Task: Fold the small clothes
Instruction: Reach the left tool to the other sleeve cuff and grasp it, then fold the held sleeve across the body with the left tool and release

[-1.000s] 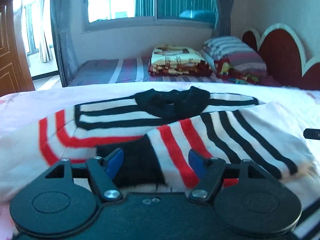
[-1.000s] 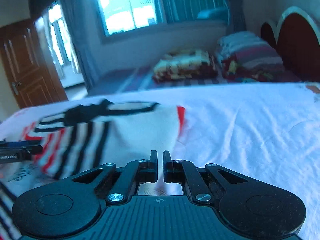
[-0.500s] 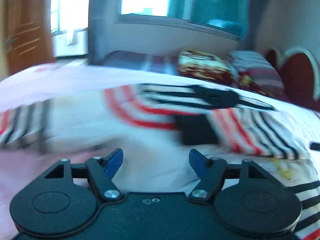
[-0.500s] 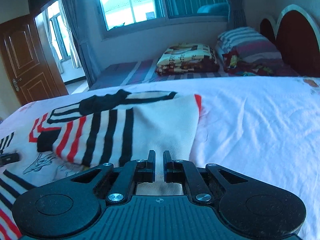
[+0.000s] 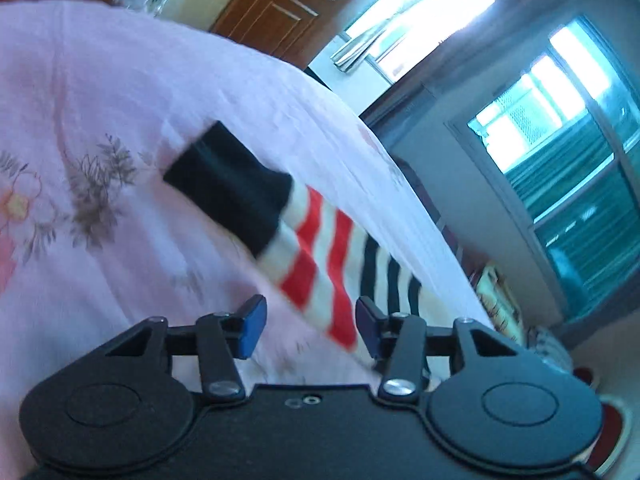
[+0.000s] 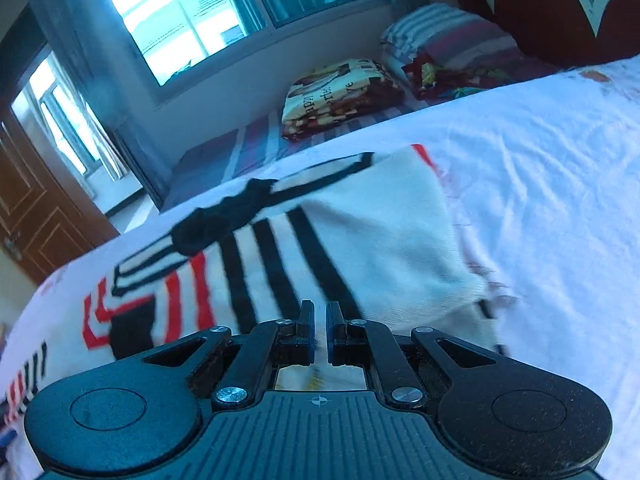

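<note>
Pale pink floral bedsheet covers the bed that carries everything, and one small striped sweater lies spread across the middle of it, black collar toward the far edge. One sleeve is already laid over the body, its black cuff resting on the chest. The other sleeve lies stretched out flat toward a side edge of the bed, ending in a black cuff with red, then black, stripes behind it.

That outstretched sleeve looks like the step in hand. The left gripper hovers tilted over it, blue pads apart and the jaws closing, with the striped cloth lying under the gap between them; the pads do not appear to press it yet, though the picture is blurred. The right gripper sits low at the near hem of the sweater, its jaws brought almost together with a thin slit between; I see nothing pinched in them.

My guess is the next move calls for the left jaws to nip the sleeve and carry it across the chest to meet the first one, keeping the body from dragging.

Counted: one sweater, two sleeves, two grippers. Beyond the far edge stands a second bed with one folded patterned blanket and one stack of striped bedding, under a window, with a brown door off to the side.
</note>
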